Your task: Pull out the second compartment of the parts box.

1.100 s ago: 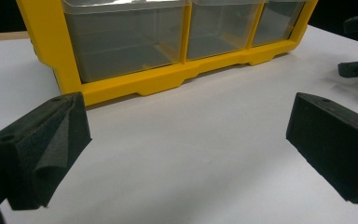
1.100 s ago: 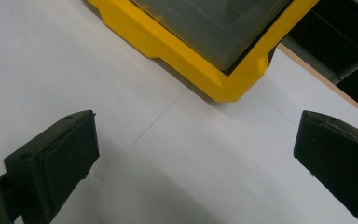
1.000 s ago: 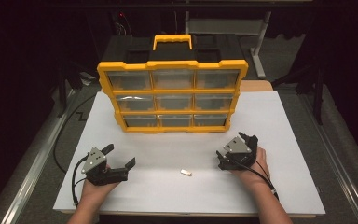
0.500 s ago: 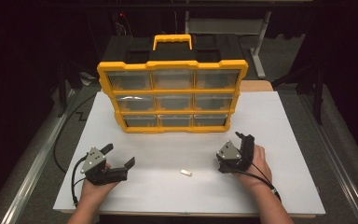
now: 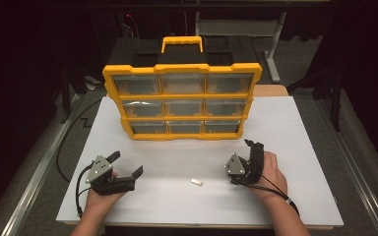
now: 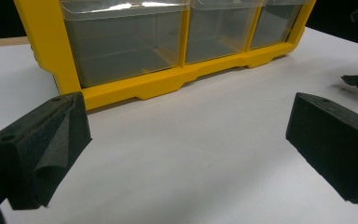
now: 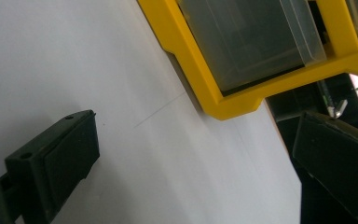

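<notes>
A yellow organiser box (image 5: 182, 101) with clear drawers and a handle stands upright at the back of the white table (image 5: 295, 128). A small white piece (image 5: 196, 182) lies on the table near the front, between my hands. My left gripper (image 5: 126, 164) rests at the front left, open, its jaws empty and facing the box's bottom left drawer (image 6: 121, 46). My right gripper (image 5: 254, 145) is at the front right, rolled on its side, open and empty. Its own view looks at the box's bottom right corner (image 7: 223, 105).
A black cable (image 5: 81, 184) loops from my left gripper near the table's front left edge. Dark floor and a grey stand (image 5: 275, 44) lie behind the box. Bare white table lies between the box and my hands.
My right gripper has rolled onto its side and shifted slightly toward the box. The left gripper, the white piece and the box stay where they were.
</notes>
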The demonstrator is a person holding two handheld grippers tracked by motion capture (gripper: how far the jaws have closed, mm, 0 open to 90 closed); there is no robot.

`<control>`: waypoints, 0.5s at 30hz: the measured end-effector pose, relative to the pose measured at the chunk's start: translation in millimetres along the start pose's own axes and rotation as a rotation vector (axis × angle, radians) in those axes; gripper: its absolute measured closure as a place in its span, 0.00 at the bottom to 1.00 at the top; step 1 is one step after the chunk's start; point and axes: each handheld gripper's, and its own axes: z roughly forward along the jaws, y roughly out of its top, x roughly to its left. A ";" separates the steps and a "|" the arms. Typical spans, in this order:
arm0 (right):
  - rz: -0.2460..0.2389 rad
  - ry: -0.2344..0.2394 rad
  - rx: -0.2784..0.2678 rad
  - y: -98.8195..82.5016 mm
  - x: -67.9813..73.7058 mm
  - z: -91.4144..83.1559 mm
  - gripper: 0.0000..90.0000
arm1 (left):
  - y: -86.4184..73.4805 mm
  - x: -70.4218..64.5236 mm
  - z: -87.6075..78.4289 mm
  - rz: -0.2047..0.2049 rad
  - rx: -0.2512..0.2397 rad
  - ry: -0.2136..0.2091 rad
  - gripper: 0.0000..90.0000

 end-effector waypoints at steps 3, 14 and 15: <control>-0.023 -0.007 0.006 0.9 0.4 -0.7 0.01 | 0.1 0.1 -0.3 0.005 -0.003 0.023 0.01; -0.187 -0.063 0.029 9.0 7.1 0.8 0.01 | 4.8 -3.2 -1.2 0.009 -0.018 0.038 0.01; -0.190 -0.063 0.034 9.5 7.8 0.6 0.01 | 5.5 -2.4 -0.9 -0.002 -0.010 0.041 0.00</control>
